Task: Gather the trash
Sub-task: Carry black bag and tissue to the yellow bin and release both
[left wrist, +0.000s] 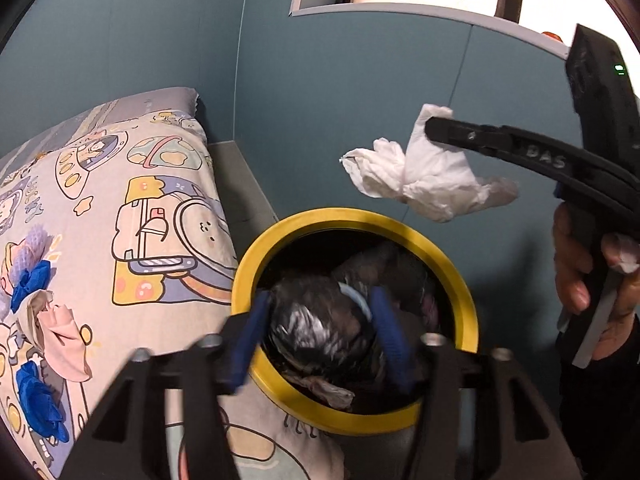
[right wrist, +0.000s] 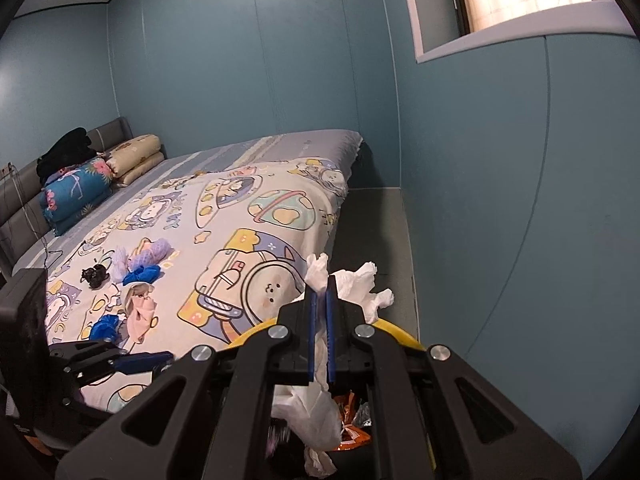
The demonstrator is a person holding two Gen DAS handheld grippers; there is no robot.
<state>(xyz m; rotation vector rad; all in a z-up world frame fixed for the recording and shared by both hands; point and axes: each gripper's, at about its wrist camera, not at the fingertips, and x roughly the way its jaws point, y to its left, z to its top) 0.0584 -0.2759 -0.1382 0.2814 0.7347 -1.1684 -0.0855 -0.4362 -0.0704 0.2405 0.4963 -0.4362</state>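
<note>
Left gripper (left wrist: 320, 336) up close, blue pads spread wide with nothing pressed between them, hanging right over the yellow-rimmed bin (left wrist: 460, 280) and the crumpled dark bag (left wrist: 320, 320) inside. Up and to its right, the right gripper (left wrist: 434, 128) is pinching a white tissue (left wrist: 424, 176), which dangles above the bin's far rim. Off to its left, blue and pink scraps (left wrist: 36, 280) lie on the cartoon bedspread (left wrist: 160, 220).

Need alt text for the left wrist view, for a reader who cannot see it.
The open left gripper hovers over a yellow-rimmed trash bin beside a cartoon-print bed, while the right gripper holds crumpled white tissue above the bin.
</note>
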